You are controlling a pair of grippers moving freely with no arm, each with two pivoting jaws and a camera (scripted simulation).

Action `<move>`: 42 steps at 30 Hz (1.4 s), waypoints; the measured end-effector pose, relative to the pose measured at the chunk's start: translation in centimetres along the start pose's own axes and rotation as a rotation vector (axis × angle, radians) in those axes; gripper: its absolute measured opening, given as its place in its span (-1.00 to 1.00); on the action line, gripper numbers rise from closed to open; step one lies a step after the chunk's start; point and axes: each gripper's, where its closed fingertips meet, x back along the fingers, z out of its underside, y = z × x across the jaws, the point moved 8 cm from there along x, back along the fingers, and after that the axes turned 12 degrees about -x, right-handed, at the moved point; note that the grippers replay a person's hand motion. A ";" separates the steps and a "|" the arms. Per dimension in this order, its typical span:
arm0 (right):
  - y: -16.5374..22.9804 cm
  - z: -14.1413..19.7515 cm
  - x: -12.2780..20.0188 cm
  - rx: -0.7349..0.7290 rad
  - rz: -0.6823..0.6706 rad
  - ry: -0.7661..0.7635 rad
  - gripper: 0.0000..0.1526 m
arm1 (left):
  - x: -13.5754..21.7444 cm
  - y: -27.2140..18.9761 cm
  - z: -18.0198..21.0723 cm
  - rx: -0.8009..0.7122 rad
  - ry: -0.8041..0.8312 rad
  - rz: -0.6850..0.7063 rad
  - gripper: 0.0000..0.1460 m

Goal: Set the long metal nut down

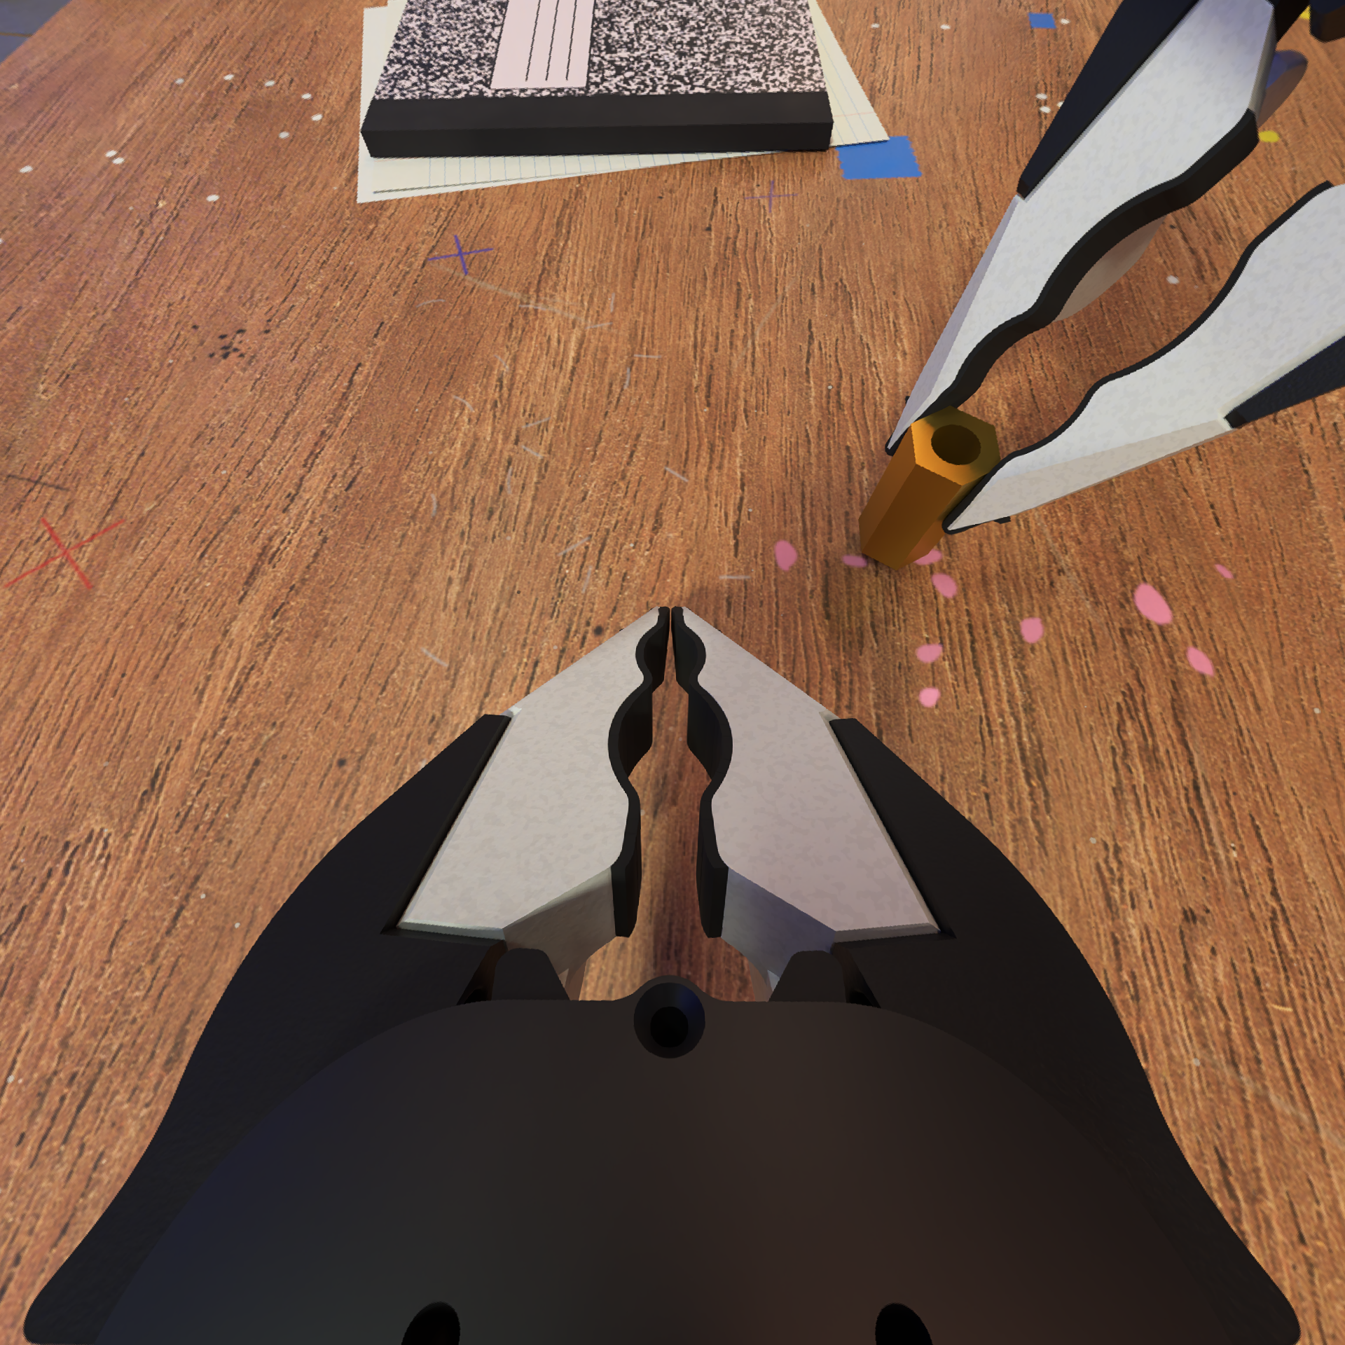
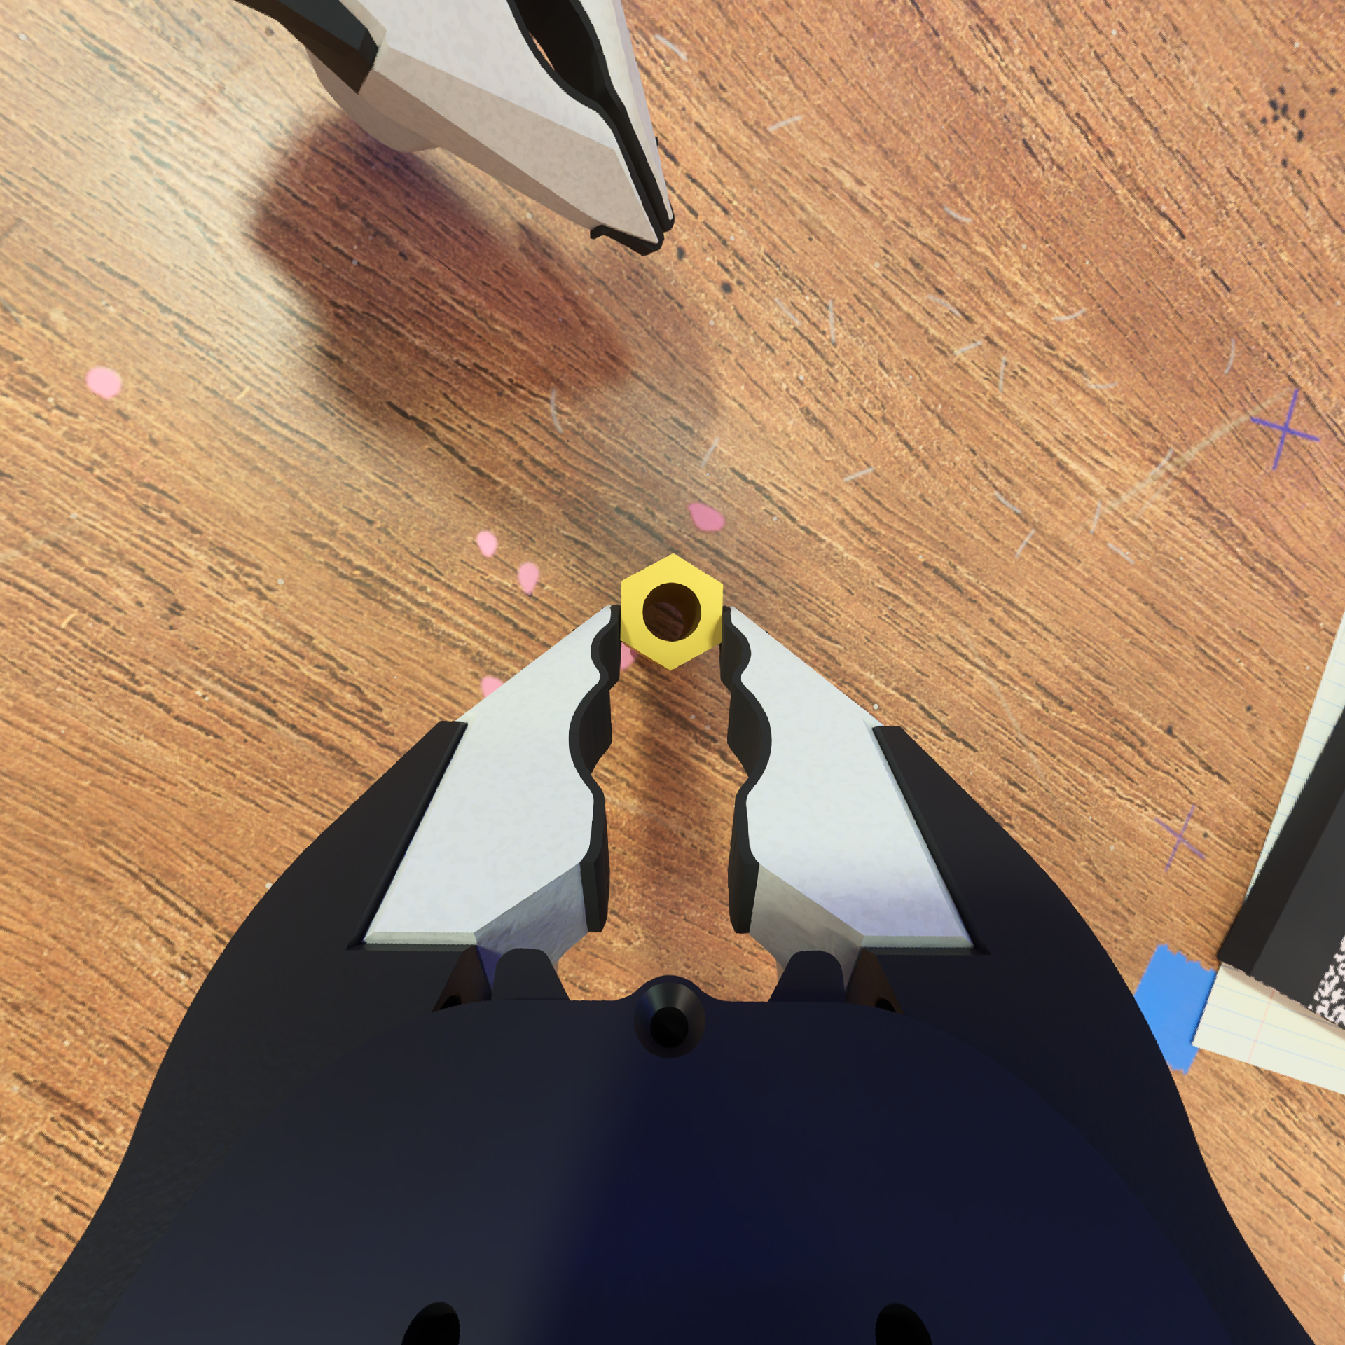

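Nut (image 2: 671,611) first: I have the long brass hex piece pinched near its top end between the tips of my right tongs (image 2: 671,619), and it stands upright. From the left wrist view its bottom end appears to meet the wooden surface (image 1: 364,509) among the pink flecks (image 1: 1153,604), though I cannot tell whether it bears weight there or hangs a hair above. My left tongs (image 1: 669,615) are pressed together with nothing in them, near the nut but apart from it.

I judge the step in hand is the release. To do it well I would ease straight down until the base sits flat, then spread the tips slowly and evenly, so that neither pad drags the top sideways. A tall, narrow piece standing on end should tip easily, so I would back off along the line of the fingers and not sweep across. I would keep the left tongs where they are, clear of the nut. The notebook (image 1: 597,73) and the papers under it lie well apart and pose no trouble.
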 end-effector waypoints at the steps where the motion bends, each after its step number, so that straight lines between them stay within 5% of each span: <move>1: -0.1 0.0 0.0 -0.002 -0.008 0.001 -0.65 | 0.0 0.0 0.0 -0.002 0.002 -0.004 -1.00; 9: -0.7 -0.3 -0.5 0.000 -0.132 -0.014 -0.65 | 0.0 0.2 0.1 -0.003 0.003 -0.034 -1.00; 28: -0.5 -3.2 -1.1 0.020 -0.074 0.383 -0.65 | 0.1 0.2 0.0 -0.012 0.018 -0.053 -1.00; 42: -0.1 -3.7 -1.4 -0.009 -0.040 0.405 -0.65 | 0.1 0.3 -0.1 -0.035 0.048 -0.073 -1.00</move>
